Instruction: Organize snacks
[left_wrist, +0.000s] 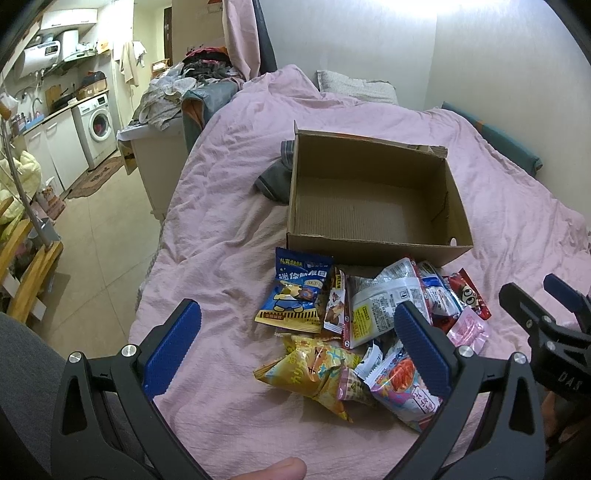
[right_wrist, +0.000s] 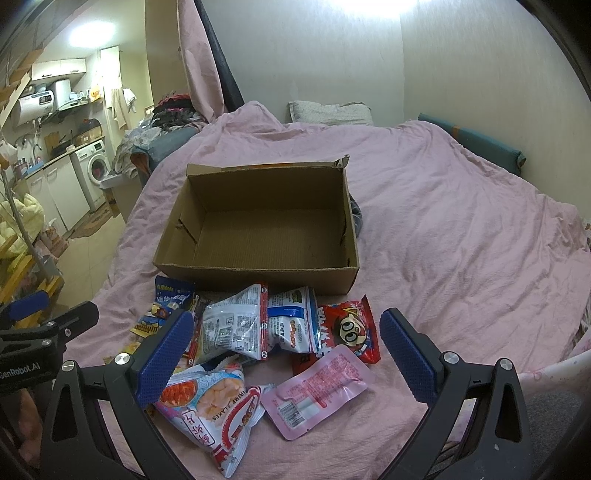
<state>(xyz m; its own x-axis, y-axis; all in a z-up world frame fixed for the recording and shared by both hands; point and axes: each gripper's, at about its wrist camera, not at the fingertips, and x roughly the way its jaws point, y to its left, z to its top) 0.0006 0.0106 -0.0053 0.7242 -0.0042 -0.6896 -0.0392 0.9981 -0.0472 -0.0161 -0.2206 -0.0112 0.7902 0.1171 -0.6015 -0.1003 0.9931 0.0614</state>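
An open, empty cardboard box (left_wrist: 373, 243) (right_wrist: 258, 271) sits on the pink bedspread. A pile of snack packets lies in front of it: a blue packet (left_wrist: 295, 291), a yellow packet (left_wrist: 314, 373), a silver-white packet (right_wrist: 236, 325), a red cartoon packet (right_wrist: 351, 328), a pink pouch (right_wrist: 317, 387) and a shrimp-flakes bag (right_wrist: 207, 402) (left_wrist: 402, 387). My left gripper (left_wrist: 295, 332) is open above the near left of the pile. My right gripper (right_wrist: 286, 347) is open above the pile's right side; it also shows in the left wrist view (left_wrist: 535, 299).
The pink bedspread (right_wrist: 461, 240) covers the bed, with a pillow (right_wrist: 328, 110) at the far wall. A dark cloth (left_wrist: 275, 181) lies beside the box. The floor, a white cabinet (left_wrist: 159, 155), a clothes heap and a washing machine (left_wrist: 98, 125) are to the left.
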